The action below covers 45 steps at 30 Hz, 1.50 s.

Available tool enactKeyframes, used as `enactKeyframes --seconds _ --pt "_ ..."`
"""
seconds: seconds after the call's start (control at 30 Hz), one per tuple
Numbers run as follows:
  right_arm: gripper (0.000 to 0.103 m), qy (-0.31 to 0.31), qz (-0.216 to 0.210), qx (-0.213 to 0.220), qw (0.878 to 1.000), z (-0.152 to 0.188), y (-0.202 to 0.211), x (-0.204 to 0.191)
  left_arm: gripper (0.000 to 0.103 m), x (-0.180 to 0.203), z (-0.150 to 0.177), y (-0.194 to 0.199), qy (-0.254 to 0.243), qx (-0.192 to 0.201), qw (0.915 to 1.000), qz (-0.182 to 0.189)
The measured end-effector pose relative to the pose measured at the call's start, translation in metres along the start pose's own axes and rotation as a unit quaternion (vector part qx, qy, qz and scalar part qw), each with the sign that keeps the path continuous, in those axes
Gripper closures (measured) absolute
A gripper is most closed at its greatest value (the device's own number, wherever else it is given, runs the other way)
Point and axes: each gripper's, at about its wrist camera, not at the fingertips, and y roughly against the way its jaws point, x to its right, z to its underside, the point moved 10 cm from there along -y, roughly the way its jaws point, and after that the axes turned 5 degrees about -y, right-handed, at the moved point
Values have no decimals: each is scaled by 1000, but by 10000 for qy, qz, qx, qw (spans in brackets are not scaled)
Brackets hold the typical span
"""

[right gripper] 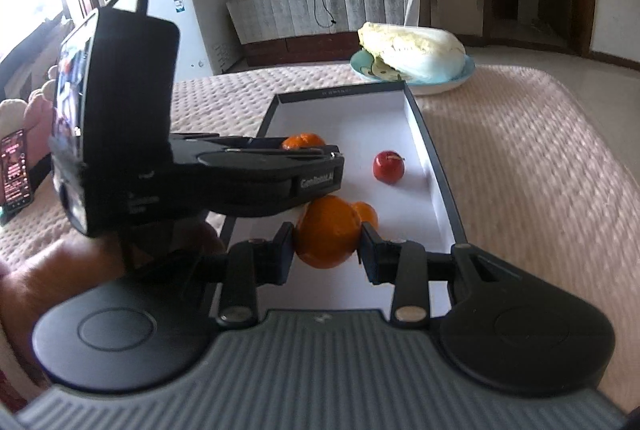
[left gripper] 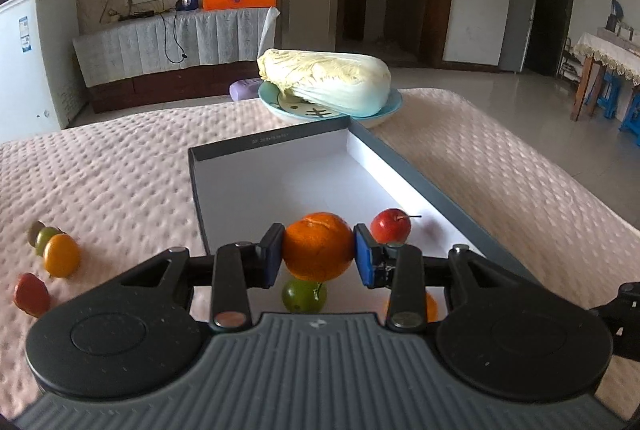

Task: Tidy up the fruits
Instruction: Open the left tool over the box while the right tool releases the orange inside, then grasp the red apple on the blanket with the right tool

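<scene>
My left gripper (left gripper: 318, 250) is shut on an orange (left gripper: 318, 244), held just above the near end of the grey box with a white floor (left gripper: 280, 182). In the box lie a red apple (left gripper: 391, 225), a green fruit (left gripper: 302, 295) below the held orange, and a partly hidden small orange (left gripper: 430, 306). My right gripper (right gripper: 326, 242) is shut on a second orange (right gripper: 326, 236) over the box's near end (right gripper: 400, 134), with the small orange (right gripper: 367, 215) just behind it. The left gripper (right gripper: 320, 154) crosses from the left, and its orange (right gripper: 304, 141) peeks over it. The apple (right gripper: 389, 167) lies near the right wall.
On the pink quilted cloth (left gripper: 120, 158) left of the box lie a kiwi (left gripper: 34, 230), a green fruit (left gripper: 45, 240), a yellow-orange fruit (left gripper: 61, 256) and a red fruit (left gripper: 31, 295). A cabbage (left gripper: 328, 78) rests on a blue plate (left gripper: 394, 102) beyond the box.
</scene>
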Motion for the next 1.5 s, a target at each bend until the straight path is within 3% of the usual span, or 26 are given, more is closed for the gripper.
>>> enactKeyframes --seconds 0.07,0.13,0.57,1.13,1.33,1.5 --pt "66 26 48 18 10000 -1 -1 1 45 -1 -2 3 -15 81 10000 -2" --pt "65 -21 109 39 9999 -2 -3 3 38 -3 -4 9 -24 186 9998 -34" --pt "65 -132 399 95 9991 -8 -23 -2 36 -42 -9 61 125 600 9981 -55" --pt "64 -456 823 252 9952 -28 -54 -1 34 -135 17 116 169 607 9966 -537" --pt "60 -424 977 552 9928 -38 -47 -9 34 -167 27 128 285 560 9952 -753" --pt "60 -558 857 912 9906 -50 -37 -17 33 -187 33 133 363 516 9940 -889"
